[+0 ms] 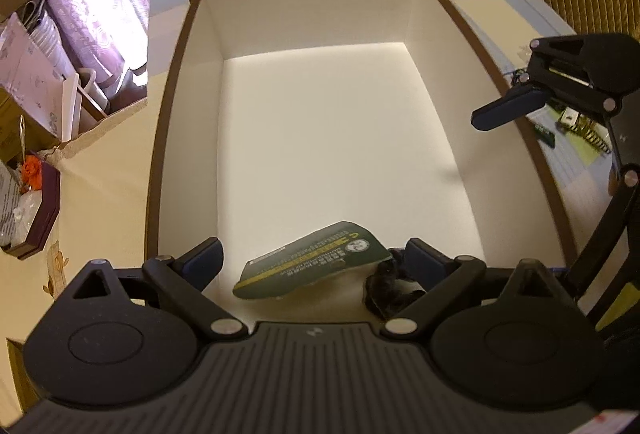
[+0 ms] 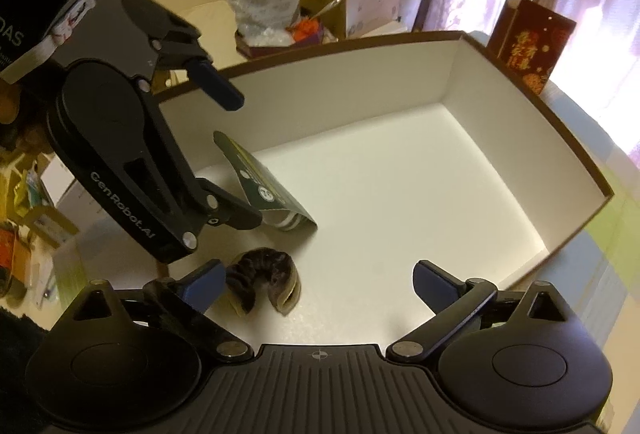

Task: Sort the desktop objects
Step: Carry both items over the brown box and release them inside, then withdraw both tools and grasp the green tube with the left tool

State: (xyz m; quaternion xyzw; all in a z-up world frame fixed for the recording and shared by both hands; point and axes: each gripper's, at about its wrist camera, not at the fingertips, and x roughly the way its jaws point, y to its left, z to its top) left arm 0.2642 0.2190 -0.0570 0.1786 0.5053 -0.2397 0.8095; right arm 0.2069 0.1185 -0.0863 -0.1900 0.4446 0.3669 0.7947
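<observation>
Both my claws hang over the white box [image 1: 320, 138] with the brown rim. Left claw [image 1: 314, 258] first: its blue-padded fingers [image 1: 204, 260] are spread wide, gripping nothing, low over the near end of the box. Between them on the box floor lies a dark green card [image 1: 316, 260] with a yellow stripe, and just right of it a dark scrunchie [image 1: 386, 292] — the two look to be touching, by my right finger. Over at the right, my right claw [image 2: 318, 280] is also wide and empty, its left finger [image 2: 204, 284] just beside the scrunchie [image 2: 262, 284]. Behind the box's far rim stands a red printed carton [image 2: 530, 42].
</observation>
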